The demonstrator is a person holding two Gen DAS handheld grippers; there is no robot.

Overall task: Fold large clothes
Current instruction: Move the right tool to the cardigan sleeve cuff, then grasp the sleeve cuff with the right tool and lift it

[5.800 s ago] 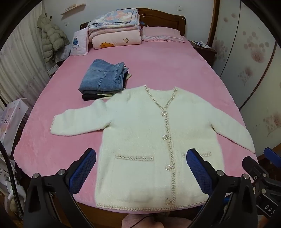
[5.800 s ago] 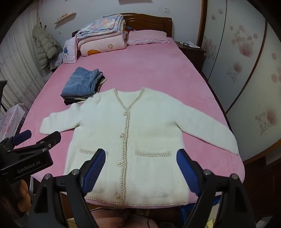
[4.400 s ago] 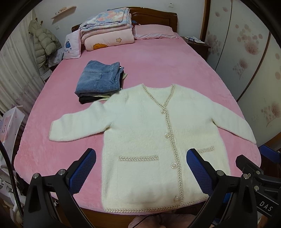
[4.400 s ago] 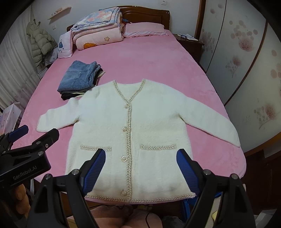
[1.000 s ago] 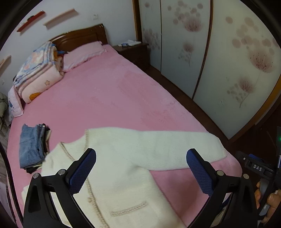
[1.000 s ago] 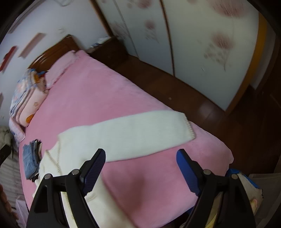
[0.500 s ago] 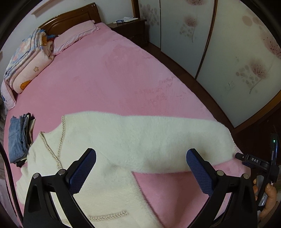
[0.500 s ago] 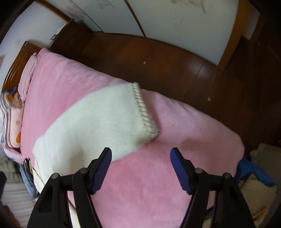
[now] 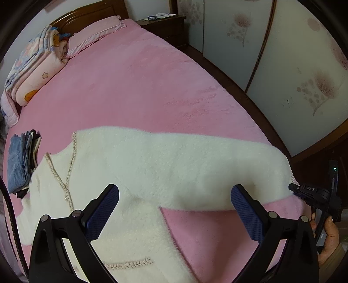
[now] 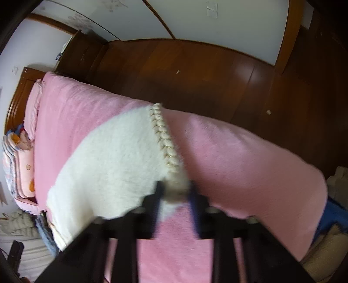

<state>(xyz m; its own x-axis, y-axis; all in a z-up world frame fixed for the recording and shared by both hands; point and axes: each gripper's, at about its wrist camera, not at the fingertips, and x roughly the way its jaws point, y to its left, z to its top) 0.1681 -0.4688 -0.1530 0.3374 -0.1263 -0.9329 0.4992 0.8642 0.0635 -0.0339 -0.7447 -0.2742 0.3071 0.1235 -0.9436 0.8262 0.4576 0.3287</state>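
At the bed's (image 10: 250, 156) edge, my right tongs (image 10: 175, 193) are closing on the sleeve cuff (image 10: 165, 139); my left tongs (image 9: 174, 209) hang wide, holding nothing. Such a shallow corner bite could slip once lifted.

cardigan (image 9: 139, 174) flat on bed (image 9: 152, 87), sleeve (image 9: 217, 174) stretched out to bed's right edge. cuff (image 10: 165, 139) at the very edge, floor (image 10: 195, 76) just beyond. right gripper (image 10: 175, 196) at cuff's near corner, jaws closing with that corner between them. left gripper (image 9: 174, 209) over sleeve near armpit, one finger each side. folded jeans stack (image 9: 21, 161) left of cardigan. quilts (image 9: 32, 65) and pillow (image 9: 95, 32) at far end by headboard (image 9: 87, 13). nightstand (image 9: 167, 21) right of headboard.
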